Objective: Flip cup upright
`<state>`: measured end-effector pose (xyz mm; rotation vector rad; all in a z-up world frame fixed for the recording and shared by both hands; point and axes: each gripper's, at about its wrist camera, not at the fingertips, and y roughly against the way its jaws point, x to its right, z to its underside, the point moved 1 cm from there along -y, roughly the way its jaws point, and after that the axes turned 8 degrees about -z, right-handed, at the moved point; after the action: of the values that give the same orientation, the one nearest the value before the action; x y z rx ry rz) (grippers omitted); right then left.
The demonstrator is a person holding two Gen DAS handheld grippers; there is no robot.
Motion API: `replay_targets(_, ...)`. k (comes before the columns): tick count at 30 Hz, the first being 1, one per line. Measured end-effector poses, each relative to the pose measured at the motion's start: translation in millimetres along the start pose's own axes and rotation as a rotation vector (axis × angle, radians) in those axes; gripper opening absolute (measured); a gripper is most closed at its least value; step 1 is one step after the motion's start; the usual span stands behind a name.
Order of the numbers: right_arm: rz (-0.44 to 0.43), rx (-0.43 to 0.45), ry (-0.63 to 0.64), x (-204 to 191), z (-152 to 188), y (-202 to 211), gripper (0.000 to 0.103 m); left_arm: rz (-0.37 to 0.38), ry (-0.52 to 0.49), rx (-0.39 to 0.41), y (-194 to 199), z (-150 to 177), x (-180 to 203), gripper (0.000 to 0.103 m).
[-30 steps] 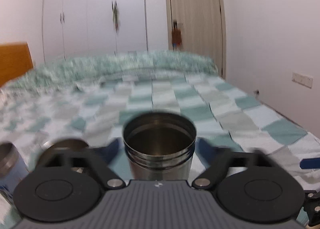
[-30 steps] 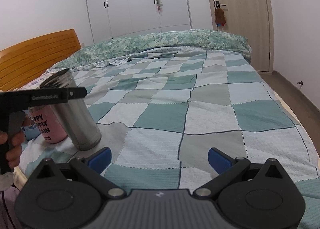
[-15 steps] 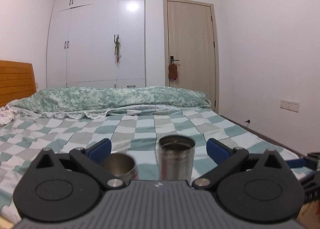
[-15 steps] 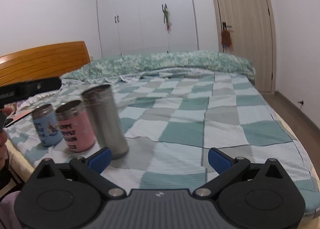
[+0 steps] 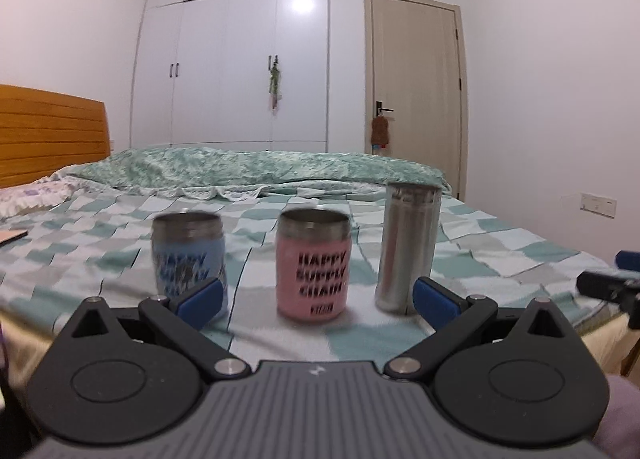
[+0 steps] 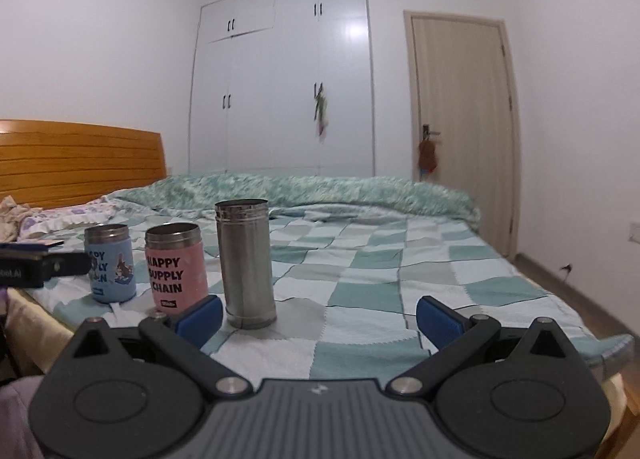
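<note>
Three cups stand mouth-up in a row near the bed's edge, the tall steel cup rightmost and apparently finished, hence both the left gripper and right gripper hang back, jaws spread, grasping nothing.

The tall cup is bare silver steel, beside a pink cup with black lettering and a blue cup with a printed design. The bedspread is checked teal, grey and white; the headboard is orange wood.
</note>
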<state>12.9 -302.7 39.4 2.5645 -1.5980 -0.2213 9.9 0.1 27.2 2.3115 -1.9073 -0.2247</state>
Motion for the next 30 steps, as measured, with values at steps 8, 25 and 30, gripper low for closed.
replay_targets(8,0.056,0.08,0.054,-11.1,20.0,9.7,0.103,-0.067,0.006,0.057,6.3,28.2,4.2,0.103)
replay_targets(25,0.058,0.07,0.038,-8.6,26.1,2.8,0.103,-0.078,0.011,0.061,3.8,31.0,2.8,0.103)
replay_targets(30,0.058,0.07,0.041,-8.9,26.4,2.5,0.103,-0.077,0.008,0.061,4.4,31.8,3.8,0.103)
